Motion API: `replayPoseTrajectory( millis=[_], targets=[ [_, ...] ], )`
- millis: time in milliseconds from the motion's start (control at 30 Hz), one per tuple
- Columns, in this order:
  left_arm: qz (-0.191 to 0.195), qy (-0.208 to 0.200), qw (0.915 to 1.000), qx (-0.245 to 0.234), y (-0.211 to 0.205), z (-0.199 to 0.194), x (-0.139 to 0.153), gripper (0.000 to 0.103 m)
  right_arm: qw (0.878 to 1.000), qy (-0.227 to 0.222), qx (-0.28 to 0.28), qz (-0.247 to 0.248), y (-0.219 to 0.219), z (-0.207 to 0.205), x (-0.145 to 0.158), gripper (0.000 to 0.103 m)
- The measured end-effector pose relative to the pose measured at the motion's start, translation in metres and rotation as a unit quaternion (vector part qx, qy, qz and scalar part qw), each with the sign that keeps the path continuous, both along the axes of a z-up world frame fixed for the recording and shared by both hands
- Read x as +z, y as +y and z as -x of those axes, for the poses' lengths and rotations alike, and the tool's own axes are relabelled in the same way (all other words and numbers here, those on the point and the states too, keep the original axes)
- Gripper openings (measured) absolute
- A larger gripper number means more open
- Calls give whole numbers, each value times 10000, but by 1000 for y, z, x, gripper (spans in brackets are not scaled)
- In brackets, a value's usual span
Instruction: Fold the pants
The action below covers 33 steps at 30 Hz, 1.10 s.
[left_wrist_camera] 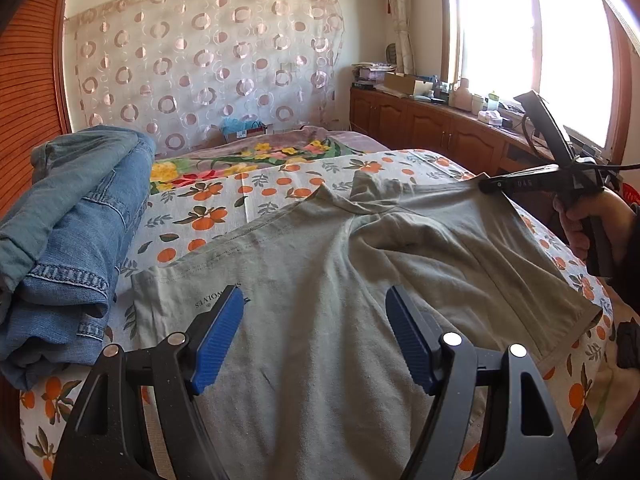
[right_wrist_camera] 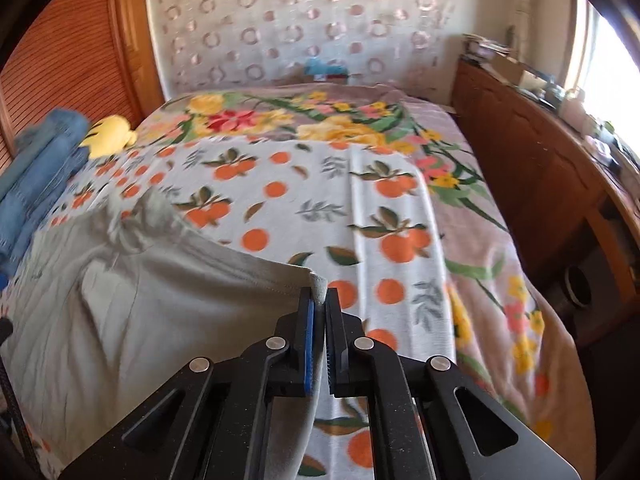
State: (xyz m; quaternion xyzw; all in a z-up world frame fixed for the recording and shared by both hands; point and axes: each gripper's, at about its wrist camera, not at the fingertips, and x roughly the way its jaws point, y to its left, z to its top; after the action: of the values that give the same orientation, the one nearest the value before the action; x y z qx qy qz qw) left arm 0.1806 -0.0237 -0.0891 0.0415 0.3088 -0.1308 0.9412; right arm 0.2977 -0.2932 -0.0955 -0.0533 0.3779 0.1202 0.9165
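Observation:
Grey-green pants (left_wrist_camera: 320, 264) lie spread on the orange-print bed sheet (left_wrist_camera: 272, 188). My left gripper (left_wrist_camera: 316, 308) is open and hovers just above the near part of the cloth, holding nothing. My right gripper (right_wrist_camera: 319, 304) is shut on a hemmed corner of the pants (right_wrist_camera: 160, 304) and holds it lifted off the sheet. In the left wrist view the right gripper (left_wrist_camera: 486, 184) pinches the far right corner, with the cloth pulled taut toward it.
A stack of folded blue jeans (left_wrist_camera: 68, 240) lies at the left of the bed. A yellow item (right_wrist_camera: 110, 136) sits behind it. A wooden cabinet (left_wrist_camera: 440, 128) with clutter runs along the right under the window. A floral blanket (right_wrist_camera: 304, 120) covers the far bed.

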Motion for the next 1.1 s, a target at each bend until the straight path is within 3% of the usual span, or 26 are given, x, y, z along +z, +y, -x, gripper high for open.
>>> replayPoseTrajectory(
  millis=[100,200,233,300,467,667,933,1000,1033,1067,1100],
  targets=[
    [-4,3,10000,2,0,-1,0,75,9996,-9,-275,50,-6,-6,-6,5],
    [-9,8,10000,6,0,-1,0,75,9997,89,-202,-77,-7,-9,-13,5],
    [-14,18,10000,7,0,-1,-1,75,9998,54,-169,-116,-7,-7,-13,9],
    [-26,32,10000,18,0,-2,-2,75,9997,31,-216,-114,-10,-3,-10,25],
    [-47,34,10000,36,1,-2,-4,75,9995,-65,-20,-316,-13,33,-1,26],
    [-90,48,9999,51,0,-2,-5,75,9987,28,303,-420,-18,91,-13,26],
    [-111,62,9999,75,0,-3,-6,75,9988,270,324,-235,-29,119,-30,26],
    [-113,66,9999,65,0,-3,-6,75,9988,283,332,-232,-31,124,-30,24],
    [-124,77,9999,61,0,-3,-6,75,9988,272,353,-208,-31,131,-28,18],
    [-134,87,9999,63,1,-2,-7,75,9985,274,414,-222,-29,131,-26,4],
    [-138,95,9998,67,1,-2,-7,75,9979,279,526,-244,-29,133,-26,2]
  ],
)
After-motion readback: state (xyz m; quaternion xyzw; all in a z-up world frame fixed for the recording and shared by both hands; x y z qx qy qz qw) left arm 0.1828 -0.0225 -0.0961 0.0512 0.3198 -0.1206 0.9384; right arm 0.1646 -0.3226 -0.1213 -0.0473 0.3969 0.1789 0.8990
